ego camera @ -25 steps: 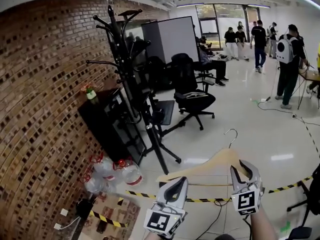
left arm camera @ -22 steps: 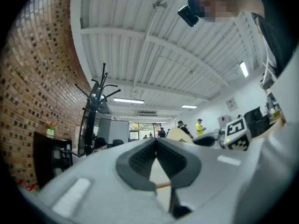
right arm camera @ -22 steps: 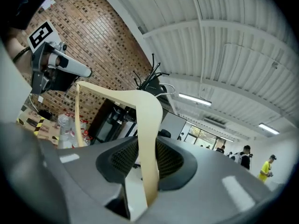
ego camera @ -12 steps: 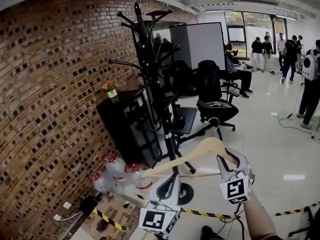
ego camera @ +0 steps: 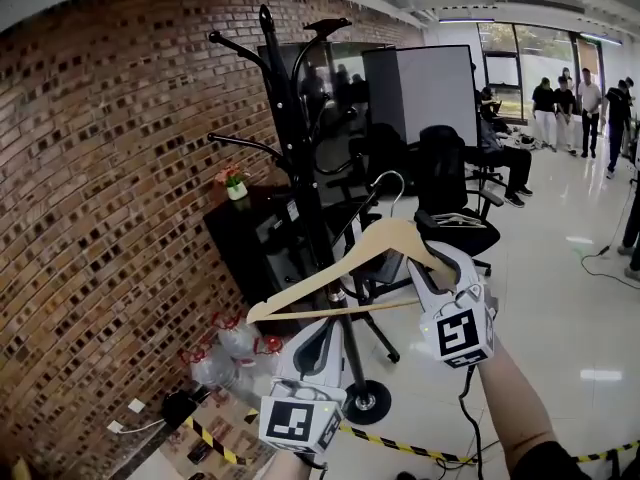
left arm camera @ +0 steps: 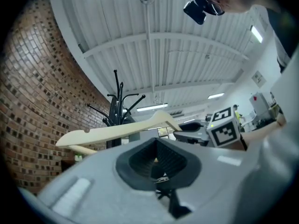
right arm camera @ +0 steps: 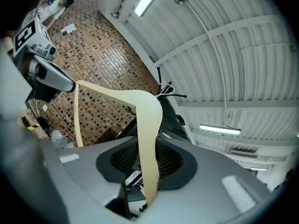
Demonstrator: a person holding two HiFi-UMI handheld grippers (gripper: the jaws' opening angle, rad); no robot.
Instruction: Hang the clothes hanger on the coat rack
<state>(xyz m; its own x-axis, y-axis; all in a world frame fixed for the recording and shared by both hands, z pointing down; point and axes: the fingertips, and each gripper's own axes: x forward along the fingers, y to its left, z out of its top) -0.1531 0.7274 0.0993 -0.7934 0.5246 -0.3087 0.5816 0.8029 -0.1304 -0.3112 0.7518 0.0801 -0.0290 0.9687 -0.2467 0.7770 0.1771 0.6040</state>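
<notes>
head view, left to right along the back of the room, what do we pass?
brick wall → potted plant → coat rack → grey partition panel → group of people

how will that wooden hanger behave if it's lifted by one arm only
Probably stiff: the wooden hanger holds its shape while the right gripper clamps one arm. Likely light, being thin wood. Its smooth finish may let it pivot between the pads.

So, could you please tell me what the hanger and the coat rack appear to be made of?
Hanger: likely wood, judging by its pale, smooth, matte surface. Its hook looks like shiny metal wire. Rack: probably metal with a black painted finish, given its thin curved arms.
</notes>
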